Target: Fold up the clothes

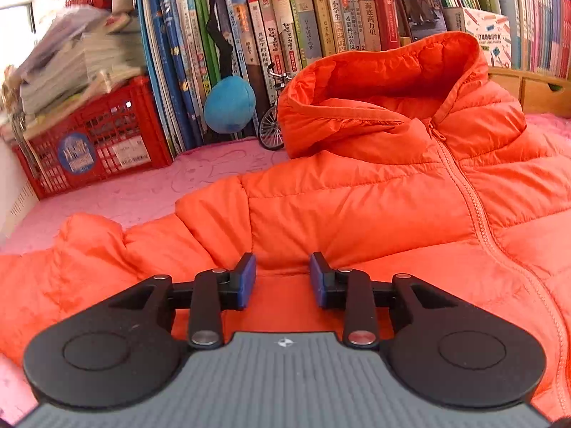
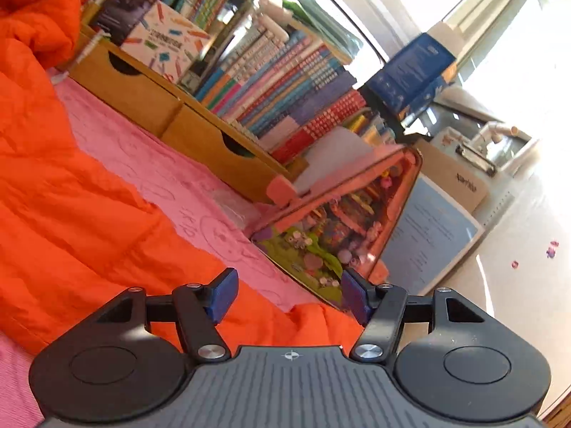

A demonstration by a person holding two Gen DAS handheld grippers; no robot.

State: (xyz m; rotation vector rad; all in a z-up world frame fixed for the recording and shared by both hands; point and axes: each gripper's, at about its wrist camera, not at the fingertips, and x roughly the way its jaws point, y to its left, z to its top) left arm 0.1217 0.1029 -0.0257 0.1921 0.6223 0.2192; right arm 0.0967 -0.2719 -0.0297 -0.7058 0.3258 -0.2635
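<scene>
An orange puffer jacket (image 1: 374, 192) lies front up on a pink blanket (image 1: 135, 192), zipped, its hood (image 1: 385, 85) raised toward the books. One sleeve (image 1: 89, 260) runs out to the left. My left gripper (image 1: 282, 274) hovers open over the jacket near where that sleeve joins the body, nothing between its blue pads. In the right wrist view the jacket (image 2: 64, 207) fills the left side and its other sleeve end (image 2: 314, 324) lies under my right gripper (image 2: 288, 294), which is open with wide-set jaws above the fabric.
A red crate (image 1: 96, 142) stacked with papers stands at the back left. Rows of books (image 1: 285, 21), a blue plush ball (image 1: 230, 105) and a small model bicycle (image 1: 273, 121) line the back. Wooden drawers (image 2: 178, 121) and a colourful toy case (image 2: 339, 221) border the right side.
</scene>
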